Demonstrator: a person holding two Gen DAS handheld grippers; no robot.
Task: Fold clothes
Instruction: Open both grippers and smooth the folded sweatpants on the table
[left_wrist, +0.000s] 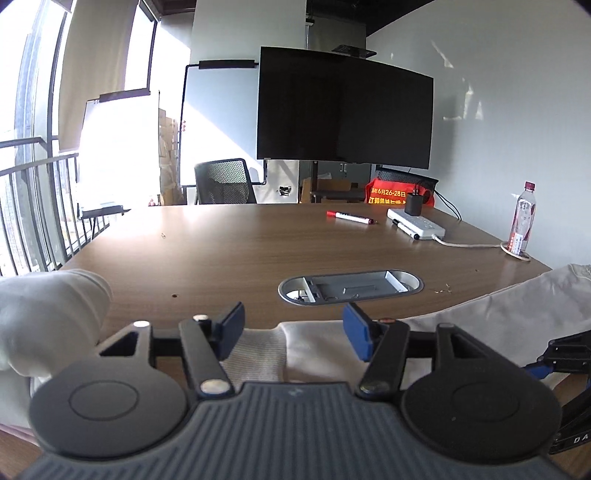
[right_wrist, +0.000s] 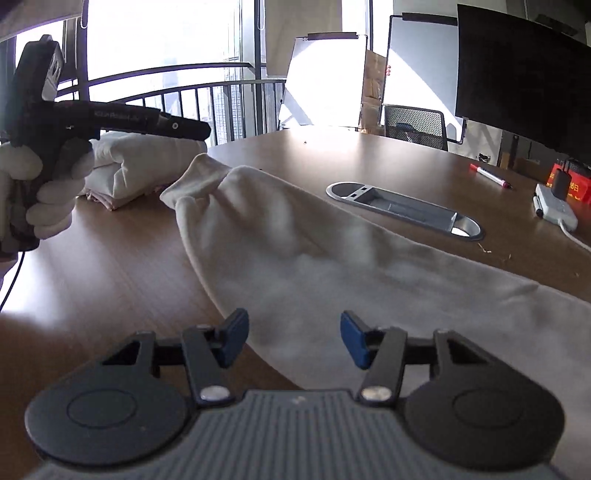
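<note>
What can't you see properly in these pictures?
- Cream garment: its near end is cut off by the right wrist view's edge and hidden by the right gripper.
- Folded pile: partly behind the gloved hand, right wrist view.
- Bottle label: too small, left wrist view.

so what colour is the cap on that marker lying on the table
Red: the marker has a red cap and white barrel, clearest in the left wrist view.

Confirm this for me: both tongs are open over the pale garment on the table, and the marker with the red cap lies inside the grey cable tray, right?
Not quite. The marker lies on the bare table, beyond the grey cable tray, as the left wrist view shows. The rest holds: left tongs and right tongs are open over the pale garment.
</note>
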